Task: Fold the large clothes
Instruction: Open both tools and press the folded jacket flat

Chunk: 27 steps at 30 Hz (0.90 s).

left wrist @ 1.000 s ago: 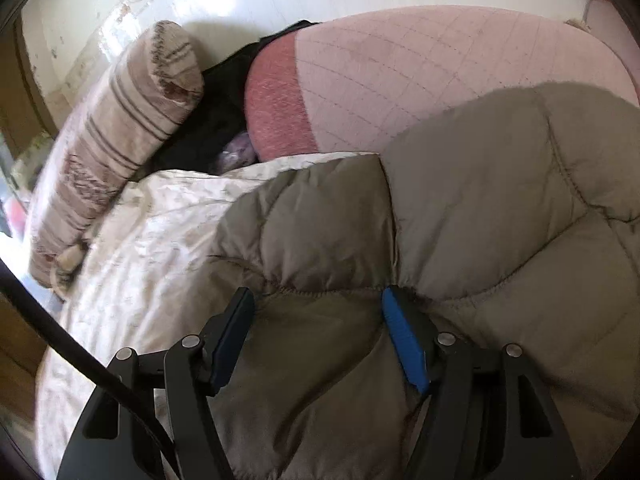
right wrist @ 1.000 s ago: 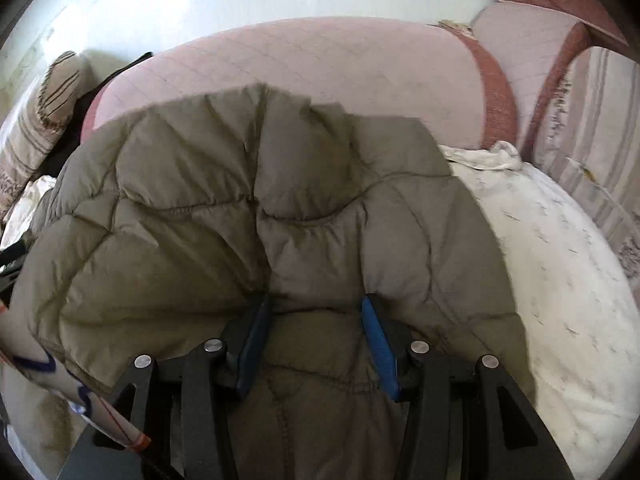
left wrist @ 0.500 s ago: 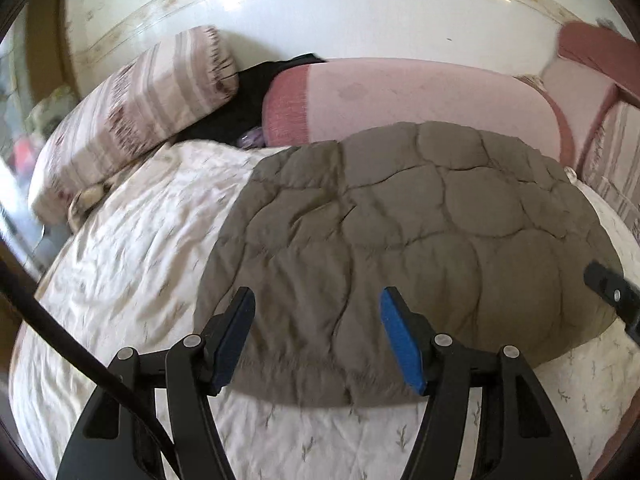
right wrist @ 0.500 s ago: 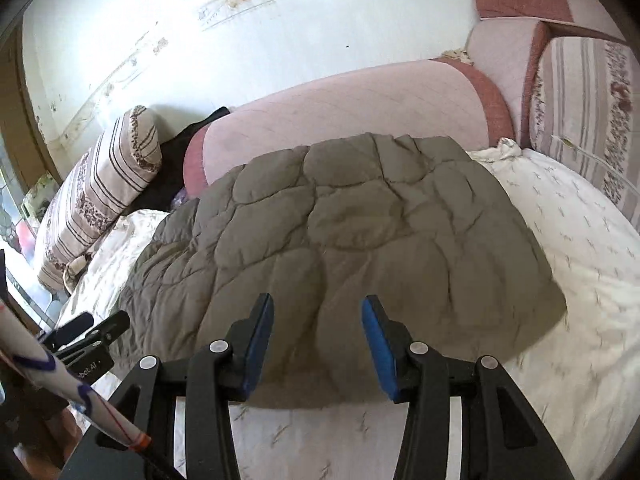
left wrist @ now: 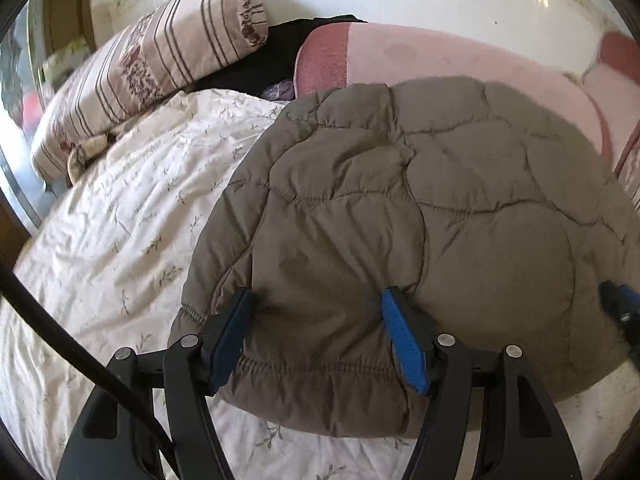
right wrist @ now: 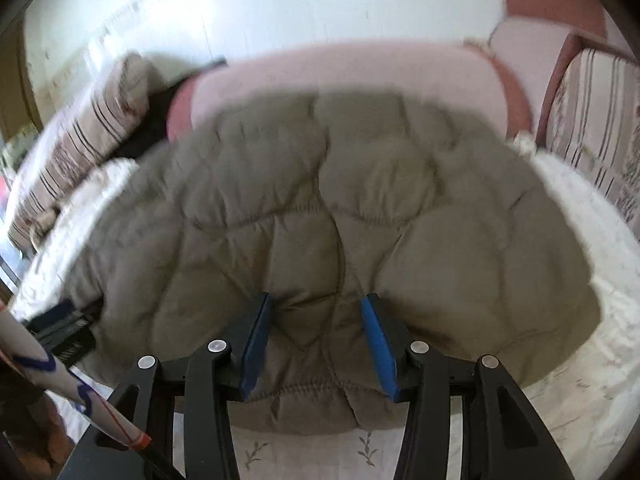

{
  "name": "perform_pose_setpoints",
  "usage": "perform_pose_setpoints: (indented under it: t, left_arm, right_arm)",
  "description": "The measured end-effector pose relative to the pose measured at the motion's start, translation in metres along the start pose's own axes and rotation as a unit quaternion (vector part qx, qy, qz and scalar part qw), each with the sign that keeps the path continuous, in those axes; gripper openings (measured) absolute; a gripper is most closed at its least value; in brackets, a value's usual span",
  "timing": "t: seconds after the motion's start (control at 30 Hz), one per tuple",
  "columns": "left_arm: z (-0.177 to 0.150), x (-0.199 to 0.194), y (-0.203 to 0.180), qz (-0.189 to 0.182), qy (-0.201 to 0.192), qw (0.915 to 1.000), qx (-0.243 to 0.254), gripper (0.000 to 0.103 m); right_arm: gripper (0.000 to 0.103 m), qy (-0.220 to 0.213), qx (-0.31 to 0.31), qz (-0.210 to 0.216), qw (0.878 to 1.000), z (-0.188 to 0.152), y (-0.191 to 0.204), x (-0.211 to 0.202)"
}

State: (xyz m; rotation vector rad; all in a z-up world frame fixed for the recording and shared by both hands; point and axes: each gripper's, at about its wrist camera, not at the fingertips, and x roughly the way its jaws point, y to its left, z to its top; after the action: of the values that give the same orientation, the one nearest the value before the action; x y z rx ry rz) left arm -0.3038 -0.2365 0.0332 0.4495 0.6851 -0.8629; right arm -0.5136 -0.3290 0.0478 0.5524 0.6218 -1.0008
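Observation:
A grey-brown quilted puffer jacket [left wrist: 420, 208] lies spread on the white floral bedsheet [left wrist: 120, 240]; it also fills the right wrist view [right wrist: 320, 208]. My left gripper [left wrist: 316, 300] is open, its blue pads either side of the jacket's near hem at the left corner. My right gripper [right wrist: 316, 304] is open over the near hem further right, fabric between the jaws. The right gripper's tip shows at the far right of the left wrist view [left wrist: 618, 304]. The left gripper shows at the left edge of the right wrist view [right wrist: 64, 328].
A long pink bolster [left wrist: 440, 60] lies behind the jacket against the white wall. A striped pillow [left wrist: 152, 68] leans at the left, dark clothing [left wrist: 256, 68] beside it. Striped and pink cushions [right wrist: 592, 120] stand at the right.
Half a second ago both grippers were pulled back above the flat jacket. Both have now come down and forward onto its near hem, jaws still apart.

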Motion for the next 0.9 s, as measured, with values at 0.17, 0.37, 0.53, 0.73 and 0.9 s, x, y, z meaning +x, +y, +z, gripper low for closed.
perform_pose_setpoints:
  t: [0.17,0.37,0.53,0.73,0.9]
  left_arm:
    - [-0.001,0.009,-0.009,0.019,0.003,0.9994,0.027,0.067]
    - [0.0,0.001,-0.007,0.019,-0.008,0.9995,0.025,0.067]
    - [0.013,-0.024,0.016,0.001,-0.036,0.9991,-0.022,0.067]
    - [0.021,-0.015,0.041,0.019,-0.027,0.9981,-0.051,0.067]
    - [0.016,0.01,0.042,0.021,0.024,0.9973,-0.066,0.068]
  right_arm:
    - [0.052,0.019,-0.004,0.002,1.0,-0.003,-0.003,0.017]
    - [0.052,0.014,0.007,0.015,1.0,-0.002,-0.008,0.009]
    - [0.052,-0.032,0.065,0.08,0.994,0.014,-0.033,-0.031]
    - [0.035,-0.057,0.086,-0.032,0.994,0.021,-0.08,-0.042]
    - [0.032,0.003,0.17,-0.031,0.985,0.01,-0.118,-0.016]
